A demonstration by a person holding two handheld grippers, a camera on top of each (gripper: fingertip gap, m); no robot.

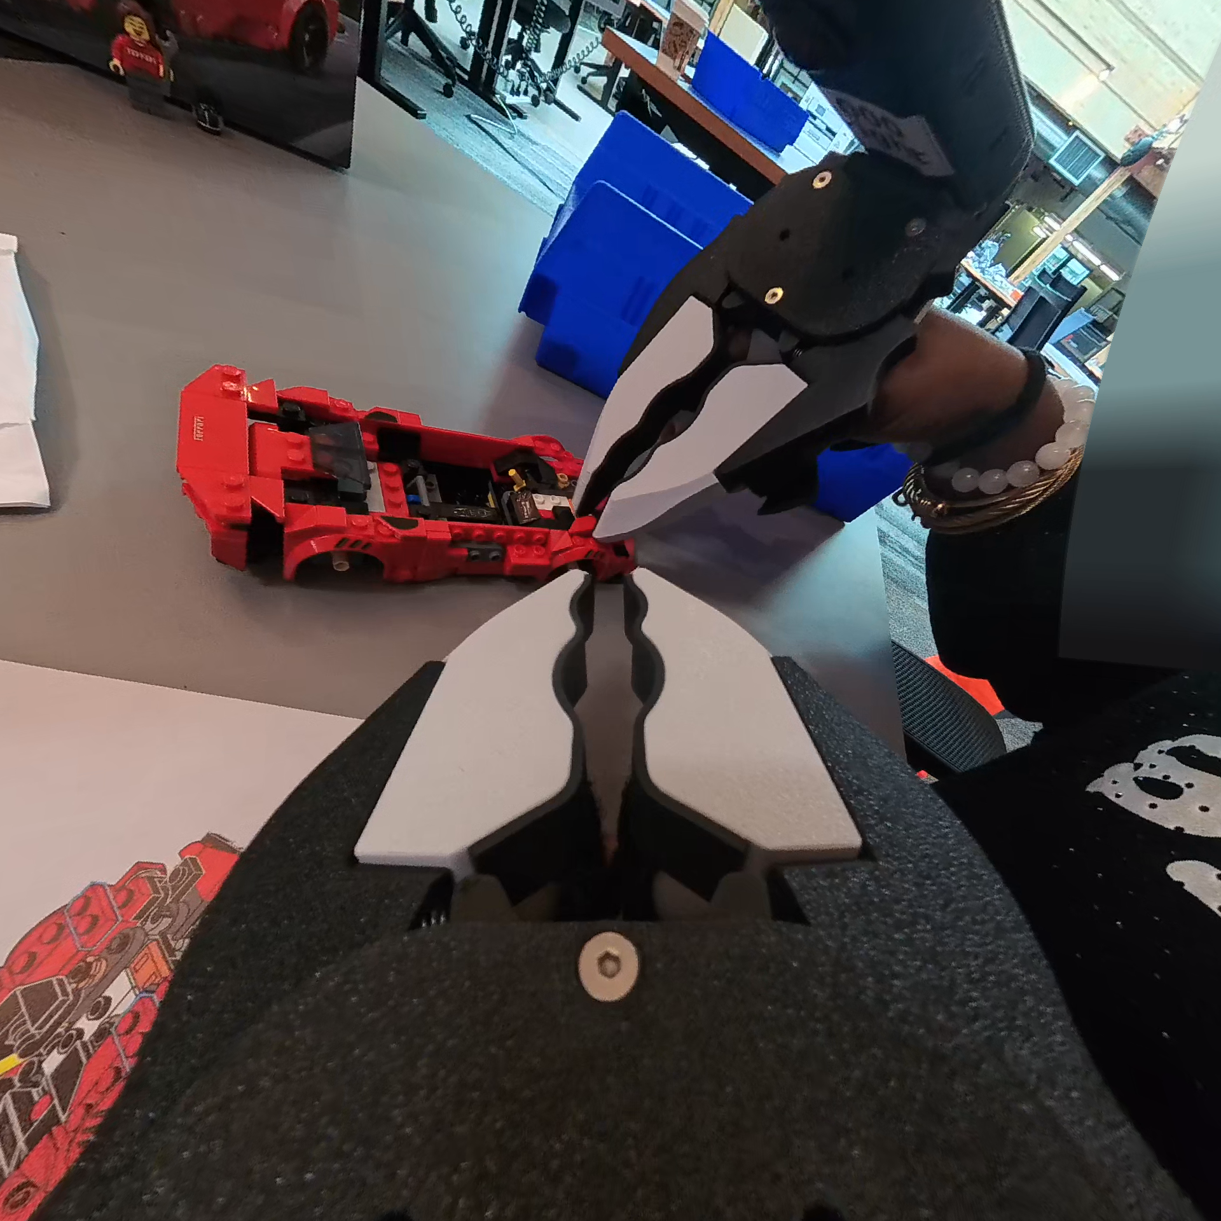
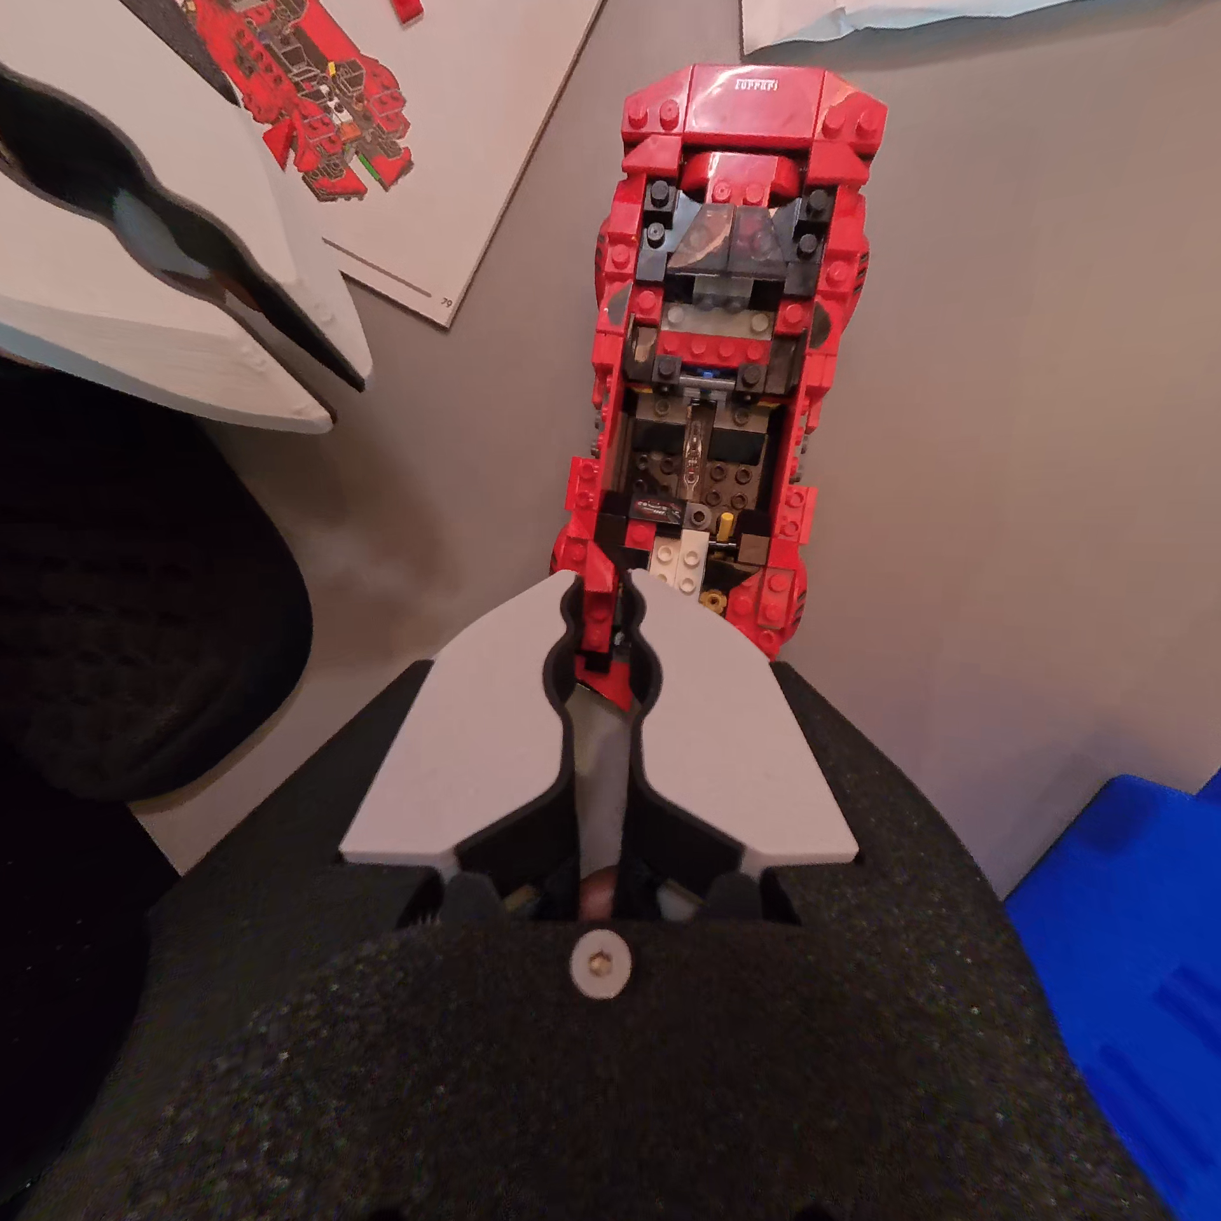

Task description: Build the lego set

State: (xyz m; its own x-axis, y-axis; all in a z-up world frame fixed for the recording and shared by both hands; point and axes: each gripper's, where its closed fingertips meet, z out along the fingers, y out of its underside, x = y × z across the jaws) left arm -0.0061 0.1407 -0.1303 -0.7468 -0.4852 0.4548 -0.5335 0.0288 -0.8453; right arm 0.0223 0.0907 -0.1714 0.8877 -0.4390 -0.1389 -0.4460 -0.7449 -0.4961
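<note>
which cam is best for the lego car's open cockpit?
Right wrist view: it looks straight down on the red lego car, its cockpit unobstructed. The left wrist view sees the car side-on, cockpit foreshortened, with the right claw at its nose.

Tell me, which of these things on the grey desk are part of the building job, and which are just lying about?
Part of the job:
- red brick-built toy car, roof still open
- open paper instruction booklet with car drawings
- right gripper, closed on the car's near end
- left gripper, empty beside it

Lying about:
- blue plastic storage bins
- white paper bag
- printed set box
</note>
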